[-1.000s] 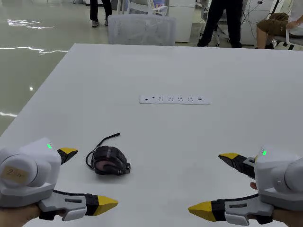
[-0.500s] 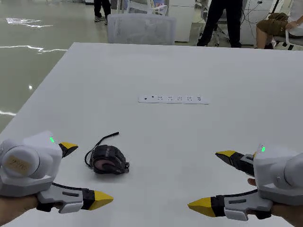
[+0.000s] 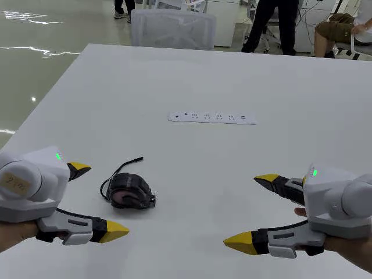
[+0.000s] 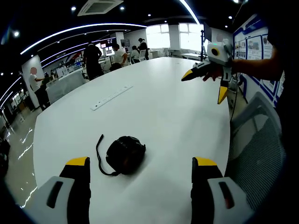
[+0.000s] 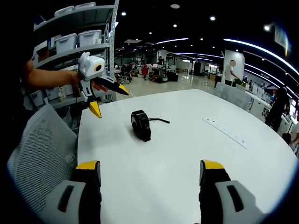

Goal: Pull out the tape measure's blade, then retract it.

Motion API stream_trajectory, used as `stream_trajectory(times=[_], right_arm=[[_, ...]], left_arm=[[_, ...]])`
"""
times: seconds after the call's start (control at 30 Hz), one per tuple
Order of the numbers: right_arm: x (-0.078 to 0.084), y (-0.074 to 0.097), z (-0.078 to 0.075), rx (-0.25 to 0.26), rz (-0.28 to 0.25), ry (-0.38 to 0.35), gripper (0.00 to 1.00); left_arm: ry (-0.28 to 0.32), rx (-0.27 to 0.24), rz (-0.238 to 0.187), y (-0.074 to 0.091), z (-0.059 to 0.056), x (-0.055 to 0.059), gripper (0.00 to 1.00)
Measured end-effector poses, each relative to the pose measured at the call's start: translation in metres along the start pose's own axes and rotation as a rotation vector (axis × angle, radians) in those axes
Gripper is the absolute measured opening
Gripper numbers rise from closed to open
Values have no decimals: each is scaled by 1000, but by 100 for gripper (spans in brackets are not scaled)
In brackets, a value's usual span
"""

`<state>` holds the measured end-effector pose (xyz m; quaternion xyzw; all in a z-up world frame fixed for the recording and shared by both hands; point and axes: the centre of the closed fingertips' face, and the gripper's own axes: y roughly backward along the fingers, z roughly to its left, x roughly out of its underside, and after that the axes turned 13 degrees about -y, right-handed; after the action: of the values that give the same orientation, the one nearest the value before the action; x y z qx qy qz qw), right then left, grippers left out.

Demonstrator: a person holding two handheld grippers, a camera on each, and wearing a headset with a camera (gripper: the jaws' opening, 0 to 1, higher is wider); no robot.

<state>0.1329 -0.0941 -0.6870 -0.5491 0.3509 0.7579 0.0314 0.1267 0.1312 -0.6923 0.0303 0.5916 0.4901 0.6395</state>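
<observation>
Low on the left of the head view, the left gripper hovers over the white table, its yellow-tipped jaws spread wide with nothing between them. Just to its right the black tape measure lies on the table, touching neither jaw, blade not yet pulled out. Its black strap curls away toward the far edge. The left gripper view has the tape measure ahead of its two tips, nearer the left one. Farther back, around mid-table, lies a white power strip. On the right, well apart from the tape measure, the right gripper is held above the table, jaws likewise wide open and empty. Beyond the far edge stand a mesh chair and some people's legs.
</observation>
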Motion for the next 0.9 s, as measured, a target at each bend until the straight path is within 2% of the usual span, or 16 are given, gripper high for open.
stream_trajectory(times=[0.13,0.37,0.47,0.7,0.9], right_arm=[[-2,-5,0,-25,13,29,87],[-2,-14,0,-69,44,68,85],[-2,-18,-1,-82,51,81,83],[-7,-26,-4,-107,59,119,79],[-9,-32,-6,-132,59,131,77]], left_arm=[[-18,7,7,0,5,0,86],[-47,20,27,-4,22,7,84],[-59,29,30,-5,22,7,83],[-81,51,47,-12,35,13,79],[-96,78,63,-17,33,16,77]])
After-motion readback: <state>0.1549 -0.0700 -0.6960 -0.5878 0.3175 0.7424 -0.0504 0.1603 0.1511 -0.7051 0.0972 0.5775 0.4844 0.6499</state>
